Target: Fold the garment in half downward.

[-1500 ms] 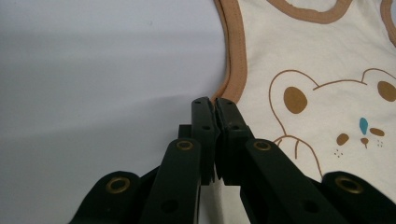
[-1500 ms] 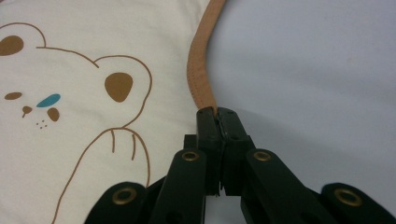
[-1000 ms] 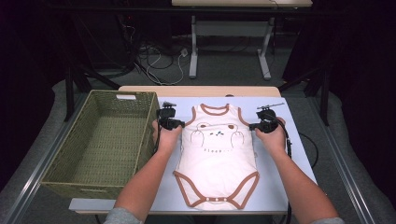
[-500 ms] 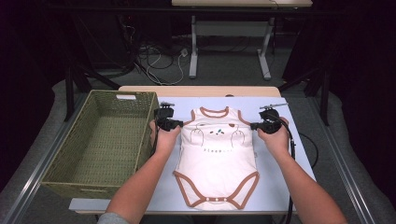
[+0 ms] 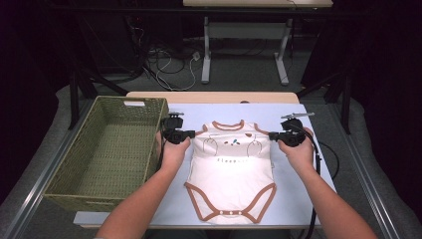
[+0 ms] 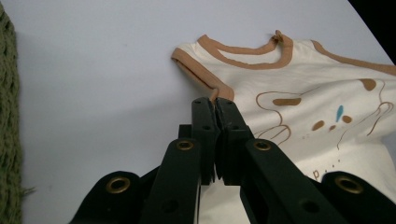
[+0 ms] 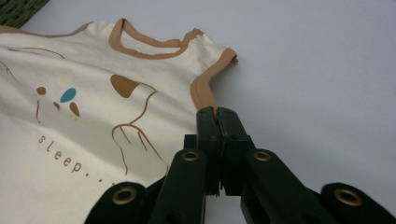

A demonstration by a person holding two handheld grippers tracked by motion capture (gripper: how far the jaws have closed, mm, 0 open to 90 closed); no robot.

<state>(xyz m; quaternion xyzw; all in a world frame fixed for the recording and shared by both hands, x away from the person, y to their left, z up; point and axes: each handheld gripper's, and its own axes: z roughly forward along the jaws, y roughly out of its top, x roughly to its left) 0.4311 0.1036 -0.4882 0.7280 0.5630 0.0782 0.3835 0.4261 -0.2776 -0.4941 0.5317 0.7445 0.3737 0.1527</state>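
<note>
A cream baby bodysuit [image 5: 231,174] with brown trim and a bear print lies front-up on the pale table [image 5: 298,199], snaps toward the person. My left gripper [image 5: 191,133] is shut on the brown edge of its left armhole [image 6: 211,88]. My right gripper [image 5: 271,135] is shut on the right armhole trim [image 7: 203,93]. Both pinch the fabric just below the shoulders, and the top of the garment is raised a little off the table. In the left gripper view the jaws of my left gripper [image 6: 215,102] are pressed together on the trim, as are those of my right gripper [image 7: 217,112].
An empty green woven basket [image 5: 112,154] stands at the table's left, close beside my left hand. A black cable [image 5: 326,154] trails from the right gripper across the table's right side. Beyond the table are desk legs and floor cables.
Both hands have risen and drawn slightly toward the person, lifting the bodysuit's shoulders. The bear print has bunched and the neckline sits nearer the person. Both grips are unchanged.
</note>
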